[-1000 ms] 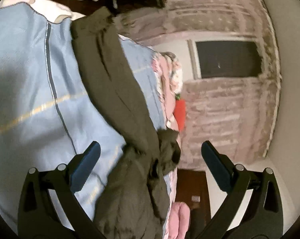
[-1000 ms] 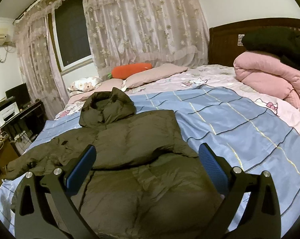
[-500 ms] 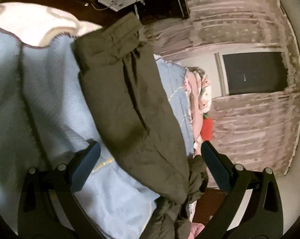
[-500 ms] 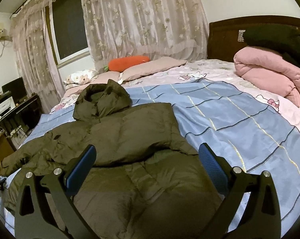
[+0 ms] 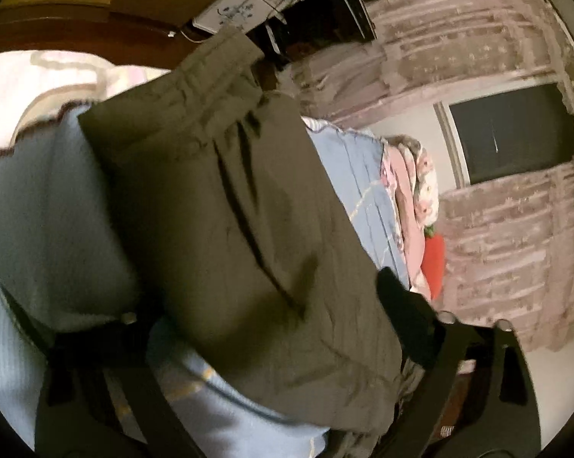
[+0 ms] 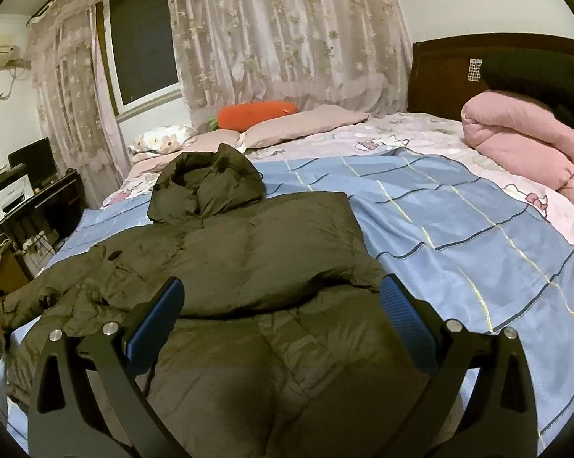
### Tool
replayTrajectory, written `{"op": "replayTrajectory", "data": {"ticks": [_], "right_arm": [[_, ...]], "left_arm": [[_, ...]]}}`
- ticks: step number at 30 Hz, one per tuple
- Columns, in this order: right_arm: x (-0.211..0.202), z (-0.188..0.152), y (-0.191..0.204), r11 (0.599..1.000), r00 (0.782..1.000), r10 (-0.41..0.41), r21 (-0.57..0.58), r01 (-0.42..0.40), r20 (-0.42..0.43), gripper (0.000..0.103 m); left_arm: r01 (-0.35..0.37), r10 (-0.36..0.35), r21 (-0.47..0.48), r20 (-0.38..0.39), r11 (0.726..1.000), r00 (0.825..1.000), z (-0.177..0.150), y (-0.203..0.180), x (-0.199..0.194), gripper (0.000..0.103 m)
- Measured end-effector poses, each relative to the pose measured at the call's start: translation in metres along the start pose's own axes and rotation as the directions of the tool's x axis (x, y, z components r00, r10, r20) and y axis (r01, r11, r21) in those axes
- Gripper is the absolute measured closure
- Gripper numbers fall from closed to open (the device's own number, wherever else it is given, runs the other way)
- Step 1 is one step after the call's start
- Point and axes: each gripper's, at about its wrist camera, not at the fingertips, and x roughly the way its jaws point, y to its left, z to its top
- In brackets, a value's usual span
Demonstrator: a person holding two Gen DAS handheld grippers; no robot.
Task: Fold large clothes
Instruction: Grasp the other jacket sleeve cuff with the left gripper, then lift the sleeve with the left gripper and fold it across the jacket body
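A dark olive hooded puffer jacket [image 6: 256, 263] lies spread on a blue checked sheet [image 6: 458, 229], hood toward the pillows, its right sleeve folded over the body. My right gripper [image 6: 283, 320] is open and empty, hovering over the jacket's lower body. In the left wrist view the jacket's left sleeve [image 5: 229, 210] stretches from the cuff at the top down between my fingers. My left gripper [image 5: 275, 324] is open, one finger on each side of the sleeve; the left finger is partly hidden in shadow.
Pillows [image 6: 302, 129] and an orange carrot cushion [image 6: 256, 114] lie at the head of the bed. A rolled pink quilt [image 6: 523, 149] sits at the right by the dark headboard [image 6: 447, 72]. A desk with a printer [image 6: 16, 198] stands left of the bed.
My left gripper has moved in along the sleeve toward its cuff, so the sleeve now fills the space between the fingers. My right gripper has shifted slightly over the jacket.
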Motion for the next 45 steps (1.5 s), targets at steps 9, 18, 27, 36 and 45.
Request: {"op": "replayTrajectory", "data": {"ticks": [9,18,27,36,45], "right_arm": [[0.003,0.002,-0.003,1.0,1.0,-0.009,0.016,0.009,-0.01,0.001],[0.0,0.007,-0.013,0.999,1.0,-0.014,0.043,0.013,0.014,0.001],[-0.005,0.014,-0.04,0.991,0.999,-0.039,0.126,0.035,0.032,0.001],[-0.011,0.017,-0.08,0.968,0.996,-0.083,0.242,0.071,0.039,0.001],[-0.018,0.017,-0.118,0.929,0.993,-0.112,0.359,0.095,0.026,0.001]], "left_arm": [[-0.015,0.015,-0.011,-0.003,1.0,1.0,0.022,0.011,0.012,0.08],[-0.015,-0.021,0.253,0.136,0.967,0.99,0.016,-0.073,-0.021,0.095],[-0.055,-0.06,0.614,0.165,0.787,0.984,-0.032,-0.206,-0.049,0.098],[-0.03,-0.12,0.873,0.101,0.486,0.988,-0.143,-0.335,-0.058,0.098],[0.027,-0.061,0.978,-0.014,0.209,0.998,-0.287,-0.402,-0.026,0.098]]}}
